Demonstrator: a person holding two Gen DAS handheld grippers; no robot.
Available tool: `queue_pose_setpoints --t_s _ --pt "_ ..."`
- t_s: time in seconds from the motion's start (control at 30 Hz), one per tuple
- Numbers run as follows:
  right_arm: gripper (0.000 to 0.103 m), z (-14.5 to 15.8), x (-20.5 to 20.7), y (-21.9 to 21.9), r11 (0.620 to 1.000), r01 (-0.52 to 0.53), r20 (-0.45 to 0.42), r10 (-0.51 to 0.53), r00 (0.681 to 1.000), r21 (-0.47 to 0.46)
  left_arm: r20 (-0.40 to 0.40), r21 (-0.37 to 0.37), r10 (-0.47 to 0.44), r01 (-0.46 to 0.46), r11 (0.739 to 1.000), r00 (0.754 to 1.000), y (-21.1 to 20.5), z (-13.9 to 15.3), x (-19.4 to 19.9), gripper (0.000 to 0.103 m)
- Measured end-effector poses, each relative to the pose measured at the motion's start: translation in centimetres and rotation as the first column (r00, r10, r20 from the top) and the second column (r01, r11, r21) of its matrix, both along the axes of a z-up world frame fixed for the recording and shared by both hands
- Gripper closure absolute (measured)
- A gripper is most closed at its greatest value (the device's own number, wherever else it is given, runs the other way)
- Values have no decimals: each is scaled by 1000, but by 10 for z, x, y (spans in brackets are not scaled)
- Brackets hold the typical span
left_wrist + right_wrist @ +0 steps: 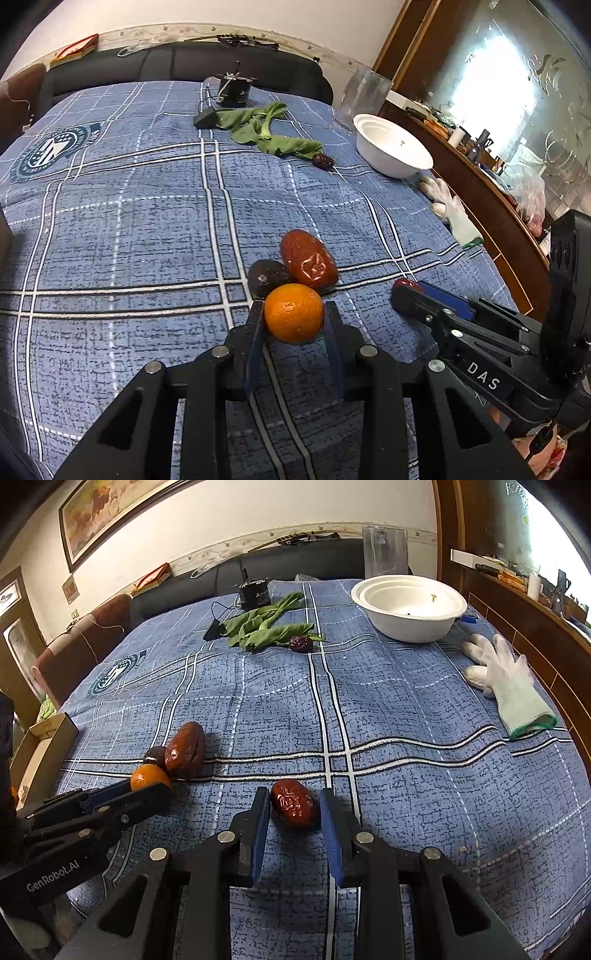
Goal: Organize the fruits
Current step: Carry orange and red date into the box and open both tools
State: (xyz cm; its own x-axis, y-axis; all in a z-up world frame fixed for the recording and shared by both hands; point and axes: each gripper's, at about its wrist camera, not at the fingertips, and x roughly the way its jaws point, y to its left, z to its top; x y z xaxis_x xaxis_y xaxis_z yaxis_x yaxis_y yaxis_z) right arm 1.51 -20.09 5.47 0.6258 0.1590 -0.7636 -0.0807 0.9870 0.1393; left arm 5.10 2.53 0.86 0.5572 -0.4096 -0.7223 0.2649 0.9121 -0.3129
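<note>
Bowl sits at the table's far right corner, well apart from both grabs. My left gripper straddles the orange mid-table, jaws apart or barely touching; it's round and touches the big date, so closing off-centre could roll it. My right gripper is spread around the small date; that one's tilted and may twist out.
</note>
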Motion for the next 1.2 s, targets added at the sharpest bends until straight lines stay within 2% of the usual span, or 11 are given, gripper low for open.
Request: queue_pose_setpoints --t_s 0.13,0.33,0.53,0.63,0.7,0.9,1.13,1.2 --pt "74 3 -3 2 1000 -2 24 2 1000 10 2 26 27 -27 999 1000 3 2 -3 73" --pt "74 10 -10 7 999 -29 67 28 997 18 84 39 59 -62 997 995 16 32 -31 73" --pt "74 13 -12 4 999 -25 91 21 996 44 133 49 158 -166 985 978 67 57 -71 73" --pt "74 12 -13 -2 994 -19 79 11 997 108 119 28 259 -264 964 959 110 63 -89 73" --pt "75 13 -13 -7 983 -30 63 19 998 183 105 11 318 -321 947 942 137 65 -99 73" --pt "75 17 -18 -17 923 -39 23 32 999 382 111 -23 438 -438 899 892 198 71 -132 73" --pt "75 17 -19 -38 880 47 -34 -35 999 473 105 -50 448 -445 894 888 209 68 -139 73" --pt "75 20 -19 -35 909 58 -31 -49 998 413 100 -52 445 -442 896 890 208 65 -139 73"
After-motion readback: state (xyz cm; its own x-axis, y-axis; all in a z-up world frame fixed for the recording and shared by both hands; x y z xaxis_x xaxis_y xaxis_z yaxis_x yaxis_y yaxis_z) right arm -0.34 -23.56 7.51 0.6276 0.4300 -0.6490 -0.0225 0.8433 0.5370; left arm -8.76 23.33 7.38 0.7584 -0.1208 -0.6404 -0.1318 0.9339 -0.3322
